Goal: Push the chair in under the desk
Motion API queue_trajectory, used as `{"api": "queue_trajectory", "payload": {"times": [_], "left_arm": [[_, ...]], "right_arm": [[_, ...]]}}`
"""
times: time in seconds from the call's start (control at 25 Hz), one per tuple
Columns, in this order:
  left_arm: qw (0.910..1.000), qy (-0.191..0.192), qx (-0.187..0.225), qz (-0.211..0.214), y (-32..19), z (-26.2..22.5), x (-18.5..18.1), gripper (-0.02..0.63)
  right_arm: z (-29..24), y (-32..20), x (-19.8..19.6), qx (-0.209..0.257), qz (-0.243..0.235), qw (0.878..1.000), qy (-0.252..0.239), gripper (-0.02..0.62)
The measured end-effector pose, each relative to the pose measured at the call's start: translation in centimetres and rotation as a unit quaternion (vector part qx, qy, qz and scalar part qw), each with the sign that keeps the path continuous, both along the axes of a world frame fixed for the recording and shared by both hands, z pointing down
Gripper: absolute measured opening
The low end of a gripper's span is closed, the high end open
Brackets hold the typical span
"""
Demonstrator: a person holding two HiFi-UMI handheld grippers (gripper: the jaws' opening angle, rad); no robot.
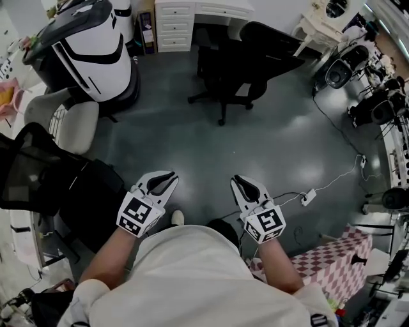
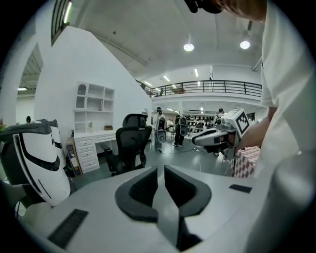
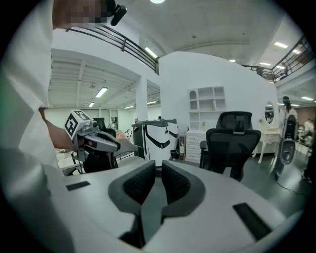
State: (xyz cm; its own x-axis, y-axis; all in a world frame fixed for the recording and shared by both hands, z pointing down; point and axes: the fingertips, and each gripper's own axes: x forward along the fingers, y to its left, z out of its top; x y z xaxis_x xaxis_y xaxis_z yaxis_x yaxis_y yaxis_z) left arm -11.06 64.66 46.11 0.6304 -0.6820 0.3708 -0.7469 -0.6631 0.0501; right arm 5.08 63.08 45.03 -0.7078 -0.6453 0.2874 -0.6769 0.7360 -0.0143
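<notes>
We see bright, even light. Round ceiling lights (image 2: 188, 47) glare at the upper right of the left gripper view. In the head view the floor (image 1: 275, 153) carries a dull sheen and the chair (image 1: 255, 57) a soft shadow. Both gripper views bulge, with black corners.

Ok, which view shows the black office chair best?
Head view: the black office chair shows whole, base included, out from the white desk. Both gripper views show its upper part, base cut off.

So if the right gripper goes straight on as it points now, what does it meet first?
Probably the white-and-black machine, straight beyond the right gripper; only floor seems to lie between, depth unclear.
</notes>
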Motion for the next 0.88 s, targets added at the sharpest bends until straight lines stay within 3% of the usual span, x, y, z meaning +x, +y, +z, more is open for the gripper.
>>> {"api": "queue_trajectory", "payload": {"times": [0.16,0.44,0.88], "left_arm": [[0.9999,0.001,-0.002,-0.013,-1.0,-0.1,-3.6,0.044],[0.9991,0.015,0.004,-0.040,-4.1,0.0,-6.9,0.057],[0.9991,0.013,0.000,-0.039,-17.1,0.4,-8.5,0.078]], "right_arm": [[0.1,-0.4,-3.8,0.009,-0.016,0.999,0.034,0.048],[0.6,-4.2,-6.7,-0.006,-0.015,0.999,0.038,0.049],[2.0,-19.2,-7.0,-0.016,0.004,0.999,0.035,0.054]]}}
